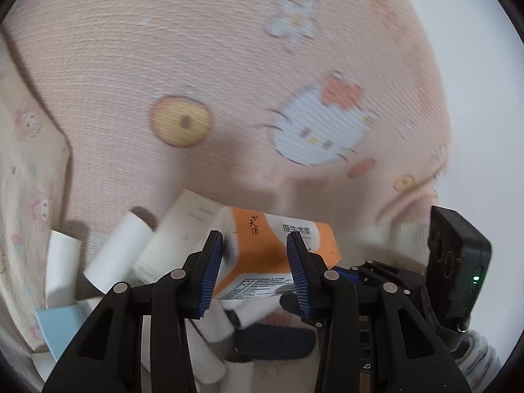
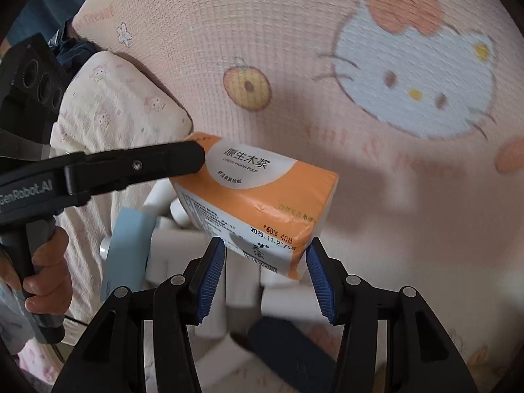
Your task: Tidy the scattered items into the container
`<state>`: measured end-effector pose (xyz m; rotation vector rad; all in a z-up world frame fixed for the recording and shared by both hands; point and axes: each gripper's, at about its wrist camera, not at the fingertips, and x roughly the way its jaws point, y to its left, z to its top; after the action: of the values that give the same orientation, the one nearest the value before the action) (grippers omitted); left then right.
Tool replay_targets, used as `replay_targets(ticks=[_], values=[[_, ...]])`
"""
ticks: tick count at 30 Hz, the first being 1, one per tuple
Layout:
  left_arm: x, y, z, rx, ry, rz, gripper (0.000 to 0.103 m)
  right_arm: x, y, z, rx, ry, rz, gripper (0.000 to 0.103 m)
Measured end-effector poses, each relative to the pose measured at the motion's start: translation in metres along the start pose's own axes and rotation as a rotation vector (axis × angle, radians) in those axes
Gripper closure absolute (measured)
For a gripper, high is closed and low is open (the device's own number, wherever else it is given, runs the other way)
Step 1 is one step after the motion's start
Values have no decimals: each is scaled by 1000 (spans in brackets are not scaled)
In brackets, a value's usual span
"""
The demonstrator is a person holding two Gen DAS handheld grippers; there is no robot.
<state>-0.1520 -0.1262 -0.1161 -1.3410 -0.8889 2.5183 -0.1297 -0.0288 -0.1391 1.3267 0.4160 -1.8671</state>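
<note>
Over the pile of white rolls (image 1: 114, 255) you've got the orange tissue pack (image 2: 262, 190) off the surface, tilted, carried by both tools at once.

- left gripper (image 1: 254, 239): part-way spread, blue pads pressing on opposite faces of the pack at one end. From the right wrist view its black fingers bite the far upper corner.
- right gripper (image 2: 266, 244): same width roughly, pads against the two sides of the near lower end. Contact looks real on both pads, though blur makes the right-hand pad less certain.
- your hand (image 2: 46, 271) is wrapped round the left tool's handle at the frame edge.

Why two grips: the pack is soft and long, so one pinch at an end would let it sag or twist. End-to-end support keeps it steady.

Below the pack, packed close: the rolls, a pale blue box (image 2: 127, 249) on edge, a dark oblong thing (image 1: 271, 340). The cream printed fabric (image 2: 108, 104) beside them reads as the container's wall; I can't make out a clear rim. The pink cartoon mat (image 1: 196, 49) lies beyond.

My read: you're mid-transfer, with the pack above the contents and not yet set down. Little flat room is left, so lay it across the rolls.
</note>
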Motion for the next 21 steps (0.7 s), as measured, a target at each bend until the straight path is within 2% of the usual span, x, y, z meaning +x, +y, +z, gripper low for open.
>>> replay_targets(ticks=[3,5,8,12,15,21], values=[[0,-13,-11,57,21,-12,59,-8,-3,-18,11,29,1,54],[-1,-20,-23,112,39,10,59,-11,-5,-31,13,55,8,54],[-16,-11,-44,172,68,35,59,-13,-8,-51,22,94,26,54],[-8,-8,-61,171,105,48,59,-8,-10,-69,16,143,22,54],[-3,-7,-66,202,108,93,59,-6,-8,-72,-31,142,5,54],[-8,-4,-63,200,70,85,59,-8,-20,-56,6,81,-8,54]])
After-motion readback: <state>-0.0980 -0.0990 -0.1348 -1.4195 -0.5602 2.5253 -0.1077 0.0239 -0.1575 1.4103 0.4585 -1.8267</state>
